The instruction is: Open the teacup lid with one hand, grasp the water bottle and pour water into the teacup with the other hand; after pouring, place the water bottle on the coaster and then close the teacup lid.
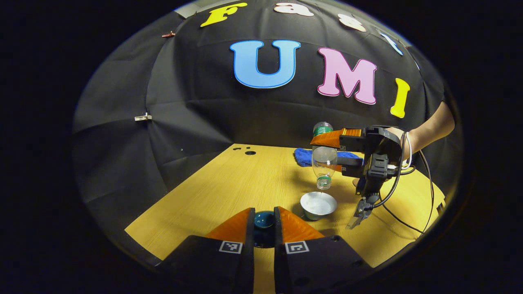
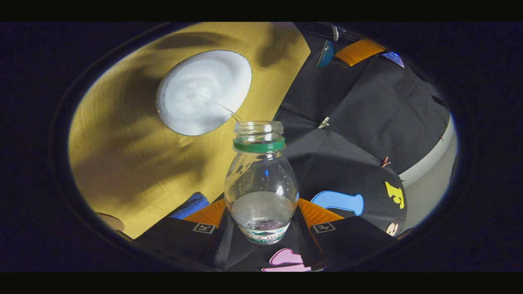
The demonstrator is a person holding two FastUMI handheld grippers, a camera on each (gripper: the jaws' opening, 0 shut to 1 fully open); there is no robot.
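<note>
On the wooden table (image 1: 229,192), near its right half, the white teacup (image 1: 318,205) stands open, and the water bottle (image 1: 324,161) hangs mouth-down just above it with a thin thread of water running from the neck into the cup. Seen from the left gripper view, the right gripper (image 1: 333,153) clamps the bottle's body from the side, one finger above and one below, held by a person's hand and forearm (image 1: 429,130) reaching in from the right; loose cables droop from it toward the table edge. Behind the bottle lies a blue cloth (image 1: 304,157), partly hidden by the bottle and gripper. Closer in, the left gripper (image 1: 264,222) has its jaws drawn close around the dark teal lid (image 1: 264,220), held between the two fingers — whether both press on it I cannot tell for sure, though they sit tight against its sides.

From the right gripper view the bottle (image 2: 261,179) rises between that gripper's (image 2: 261,222) own fingers, jaws clamped on its lower body, green neck ring and open mouth pointing toward the teacup (image 2: 203,92), whose white inside faces the camera. A corner of the blue cloth (image 2: 190,205) peeks beside the left finger, and a round tan edge (image 2: 109,221) shows at the lower left — too little to name.
</note>
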